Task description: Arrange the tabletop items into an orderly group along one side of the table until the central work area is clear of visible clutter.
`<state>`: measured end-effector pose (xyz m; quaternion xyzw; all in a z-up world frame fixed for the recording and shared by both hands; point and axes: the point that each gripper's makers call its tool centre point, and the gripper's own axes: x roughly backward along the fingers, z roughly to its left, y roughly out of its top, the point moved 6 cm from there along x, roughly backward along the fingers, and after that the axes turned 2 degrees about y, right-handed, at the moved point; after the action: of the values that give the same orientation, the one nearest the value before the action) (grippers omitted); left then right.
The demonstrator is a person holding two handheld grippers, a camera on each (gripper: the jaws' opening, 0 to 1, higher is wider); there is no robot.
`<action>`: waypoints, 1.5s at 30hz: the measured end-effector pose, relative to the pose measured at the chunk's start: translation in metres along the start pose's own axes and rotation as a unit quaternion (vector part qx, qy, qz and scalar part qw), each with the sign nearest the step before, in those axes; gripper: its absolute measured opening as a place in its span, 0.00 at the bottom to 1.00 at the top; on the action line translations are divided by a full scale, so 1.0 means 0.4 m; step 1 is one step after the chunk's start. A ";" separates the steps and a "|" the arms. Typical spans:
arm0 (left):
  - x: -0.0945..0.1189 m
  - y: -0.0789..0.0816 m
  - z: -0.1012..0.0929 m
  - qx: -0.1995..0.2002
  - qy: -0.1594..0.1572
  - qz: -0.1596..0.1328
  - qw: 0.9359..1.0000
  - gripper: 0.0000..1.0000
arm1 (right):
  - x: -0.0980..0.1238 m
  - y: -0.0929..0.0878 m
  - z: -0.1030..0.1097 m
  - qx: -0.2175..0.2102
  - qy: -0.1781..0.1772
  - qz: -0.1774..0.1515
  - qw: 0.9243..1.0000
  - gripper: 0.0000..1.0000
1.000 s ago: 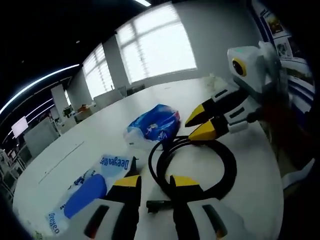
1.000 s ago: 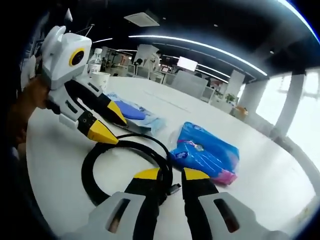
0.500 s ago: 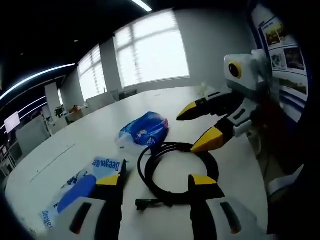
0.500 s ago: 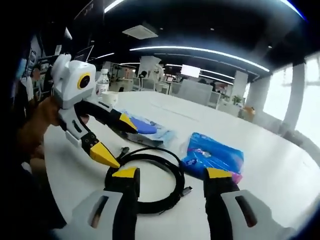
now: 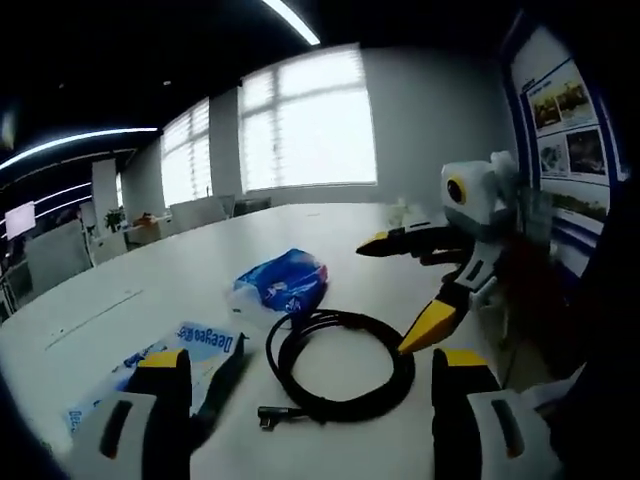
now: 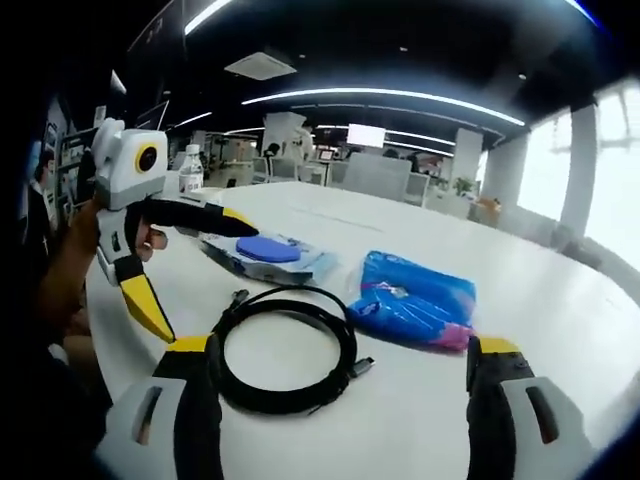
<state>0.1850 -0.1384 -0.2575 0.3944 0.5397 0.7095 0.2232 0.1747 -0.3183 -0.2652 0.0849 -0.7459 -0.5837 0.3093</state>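
Two grippers, both spread wide with nothing in them, sit over the white table (image 6: 560, 330). Going left to right in the right gripper view: left gripper (image 6: 190, 270), flat packet with a blue disc (image 6: 265, 252), coiled black cable (image 6: 285, 345) lying between the right gripper (image 6: 345, 355) jaws, then a blue pouch (image 6: 415, 300) just beside the coil.

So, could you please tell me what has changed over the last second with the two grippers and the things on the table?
Both the left gripper and the right gripper have opened wide, from nearly closed around the black cable, and have drawn back from it. Neither holds anything now. The cable, the blue packet and the flat blue-and-white pack seem to lie where they were on the white table.
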 end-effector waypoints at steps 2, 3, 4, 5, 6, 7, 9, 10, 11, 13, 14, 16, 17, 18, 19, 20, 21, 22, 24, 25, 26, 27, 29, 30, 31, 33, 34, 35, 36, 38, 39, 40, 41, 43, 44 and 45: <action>0.000 -0.002 0.005 -0.002 0.004 0.004 1.000 1.00 | 0.000 -0.004 0.001 -0.001 0.000 0.004 1.000 1.00; 0.001 -0.003 0.007 -0.003 0.005 0.005 1.000 1.00 | 0.000 -0.008 0.005 0.002 0.003 0.008 1.000 1.00; 0.002 -0.003 0.007 -0.003 0.005 0.004 1.000 1.00 | -0.001 -0.011 0.009 0.007 0.006 0.013 1.000 1.00; 0.004 -0.002 0.008 0.000 0.004 0.002 1.000 1.00 | -0.003 -0.014 0.011 0.006 0.006 0.018 1.000 1.00; 0.005 -0.001 0.011 0.002 0.003 0.000 1.000 1.00 | -0.004 -0.015 0.013 0.007 0.005 0.020 1.000 1.00; 0.005 -0.001 0.013 0.003 0.003 -0.001 1.000 1.00 | -0.004 -0.016 0.013 0.009 0.005 0.021 1.000 1.00; 0.008 -0.003 0.013 0.002 0.005 0.001 1.000 1.00 | -0.004 -0.016 0.012 0.008 0.003 0.024 1.000 1.00; 0.009 -0.003 0.014 0.002 0.006 0.001 1.000 1.00 | -0.003 -0.014 0.013 0.008 0.002 0.023 1.000 1.00; 0.012 -0.002 0.013 0.002 0.005 -0.001 1.000 1.00 | -0.002 -0.012 0.013 0.007 0.001 0.021 1.000 1.00; 0.015 -0.001 0.011 0.004 0.005 -0.003 1.000 1.00 | 0.000 -0.008 0.013 0.007 0.000 0.019 1.000 1.00; 0.017 -0.002 0.010 0.004 0.005 -0.003 1.000 1.00 | 0.001 -0.007 0.013 0.007 0.000 0.018 1.000 1.00; 0.022 -0.004 0.010 0.001 0.005 -0.005 1.000 1.00 | 0.003 -0.006 0.013 0.007 -0.001 0.018 1.000 1.00; 0.025 -0.004 0.011 0.001 0.006 -0.007 1.000 1.00 | 0.005 -0.006 0.013 0.007 -0.002 0.018 1.000 1.00; 0.027 -0.004 0.011 0.001 0.006 -0.006 1.000 1.00 | 0.006 -0.006 0.013 0.007 -0.002 0.018 1.000 1.00; 0.028 -0.004 0.011 0.002 0.006 -0.006 1.000 1.00 | 0.007 -0.007 0.013 0.007 -0.002 0.019 1.000 1.00; 0.030 -0.004 0.011 0.003 0.007 -0.006 1.000 1.00 | 0.008 -0.008 0.013 0.007 -0.002 0.020 1.000 1.00; 0.033 -0.004 0.011 0.003 0.007 -0.006 1.000 1.00 | 0.009 -0.009 0.013 0.007 -0.002 0.021 1.000 1.00; 0.036 -0.003 0.011 0.002 0.007 -0.006 1.000 1.00 | 0.010 -0.009 0.013 0.007 -0.002 0.022 1.000 1.00; 0.037 -0.004 0.012 -0.001 0.009 -0.005 1.000 1.00 | 0.013 -0.010 0.013 0.008 -0.002 0.022 1.000 1.00; 0.039 -0.004 0.013 -0.001 0.010 -0.004 1.000 1.00 | 0.013 -0.010 0.013 0.008 -0.002 0.023 1.000 1.00; 0.036 -0.003 0.015 -0.002 0.012 -0.006 1.000 1.00 | 0.014 -0.010 0.012 0.008 -0.002 0.023 1.000 1.00; 0.039 -0.002 0.016 -0.002 0.013 -0.007 1.000 1.00 | 0.015 -0.010 0.011 0.006 -0.003 0.023 1.000 1.00; 0.041 -0.002 0.018 0.000 0.014 -0.009 1.000 1.00 | 0.018 -0.007 0.008 0.003 -0.003 0.018 1.000 1.00; 0.044 -0.003 0.019 0.001 0.014 -0.010 1.000 1.00 | 0.019 -0.006 0.009 -0.001 0.001 0.015 1.000 1.00; 0.042 -0.005 0.020 0.001 0.015 -0.010 1.000 1.00 | 0.021 -0.005 0.010 -0.006 0.008 0.011 1.000 1.00; 0.045 -0.009 0.025 0.001 0.020 -0.007 1.000 1.00 | 0.022 -0.005 0.011 -0.006 0.010 0.010 1.000 1.00; 0.049 -0.010 0.031 0.002 0.028 -0.008 1.000 1.00 | 0.022 -0.006 0.010 -0.005 0.009 0.012 1.000 1.00; 0.089 -0.020 0.046 0.007 0.035 -0.013 0.999 1.00 | 0.023 -0.009 0.008 -0.001 0.004 0.015 1.000 1.00; 0.107 -0.025 0.054 0.008 0.037 -0.014 0.999 1.00 | 0.023 -0.011 0.006 -0.001 0.001 0.017 1.000 1.00; 0.125 -0.033 0.072 0.014 0.046 -0.012 0.999 1.00 | 0.021 -0.017 0.003 -0.002 -0.004 0.021 1.000 1.00; 0.129 -0.035 0.077 0.016 0.050 -0.012 0.999 1.00 | 0.020 -0.019 0.002 -0.002 -0.005 0.022 1.000 1.00; 0.136 -0.036 0.083 0.016 0.053 -0.013 0.998 1.00 | 0.020 -0.022 0.001 -0.002 -0.006 0.024 1.000 1.00; 0.142 -0.038 0.087 0.017 0.056 -0.014 0.998 1.00 | 0.021 -0.022 0.001 -0.003 -0.006 0.024 1.000 1.00; 0.151 -0.042 0.092 0.018 0.058 -0.014 0.998 1.00 | 0.022 -0.023 0.001 -0.004 -0.006 0.023 1.000 1.00; 0.154 -0.044 0.094 0.018 0.059 -0.013 0.998 1.00 | 0.023 -0.023 0.001 -0.003 -0.006 0.023 1.000 1.00; 0.157 -0.046 0.096 0.019 0.060 -0.012 0.998 1.00 | 0.025 -0.022 0.000 -0.002 -0.007 0.022 1.000 1.00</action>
<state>0.1767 -0.0632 -0.2509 0.3487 0.5706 0.7185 0.1912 0.1647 -0.3257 -0.2699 0.0636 -0.7484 -0.5791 0.3170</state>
